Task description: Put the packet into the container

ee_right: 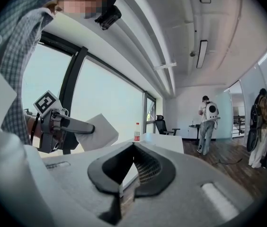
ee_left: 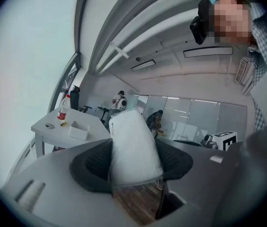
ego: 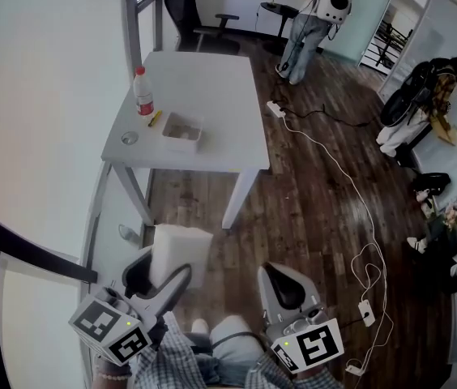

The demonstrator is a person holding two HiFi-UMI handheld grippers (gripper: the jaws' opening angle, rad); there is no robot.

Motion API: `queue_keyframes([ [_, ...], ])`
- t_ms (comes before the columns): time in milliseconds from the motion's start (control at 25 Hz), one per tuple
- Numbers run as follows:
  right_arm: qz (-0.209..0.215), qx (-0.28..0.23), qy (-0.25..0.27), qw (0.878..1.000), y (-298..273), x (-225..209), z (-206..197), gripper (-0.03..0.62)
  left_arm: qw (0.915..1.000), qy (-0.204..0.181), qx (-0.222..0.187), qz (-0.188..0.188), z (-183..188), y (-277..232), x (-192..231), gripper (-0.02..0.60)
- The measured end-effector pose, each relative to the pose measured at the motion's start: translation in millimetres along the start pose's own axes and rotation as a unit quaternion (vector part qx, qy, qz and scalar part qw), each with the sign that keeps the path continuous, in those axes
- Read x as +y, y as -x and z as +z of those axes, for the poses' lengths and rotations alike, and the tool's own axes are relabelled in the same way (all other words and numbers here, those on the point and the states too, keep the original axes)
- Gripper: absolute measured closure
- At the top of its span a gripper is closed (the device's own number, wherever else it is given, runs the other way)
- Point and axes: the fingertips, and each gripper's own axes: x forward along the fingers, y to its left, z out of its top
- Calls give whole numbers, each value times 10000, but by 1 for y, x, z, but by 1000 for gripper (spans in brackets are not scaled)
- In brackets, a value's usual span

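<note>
My left gripper is shut on a white puffy packet, which stands up between the two dark pads. In the left gripper view the packet fills the gap between the jaws. The shallow white container sits on the white table, well ahead of both grippers; it also shows at the left of the left gripper view as a container. My right gripper hangs low beside the left one, shut with nothing in it. The right gripper view shows the packet off to its left.
On the table by the container stand a red-capped bottle, a small yellow item and a round lid. White cables and a power strip lie on the wood floor. A person stands beyond the table near a chair.
</note>
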Motion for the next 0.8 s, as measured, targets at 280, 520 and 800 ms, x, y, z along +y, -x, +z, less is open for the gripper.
queue_keyframes([
  [280, -61, -42, 7, 10000, -2, -6, 2, 594, 10000, 70, -1, 71, -2, 4, 7, 313],
  [520, 146, 26, 26, 9999, -21, -13, 0, 594, 9998, 78, -8, 208, 2, -5, 17, 313],
  [800, 473, -96, -35, 9988, -52, -31, 5, 594, 9989, 132, -115, 441, 14, -27, 33, 313],
])
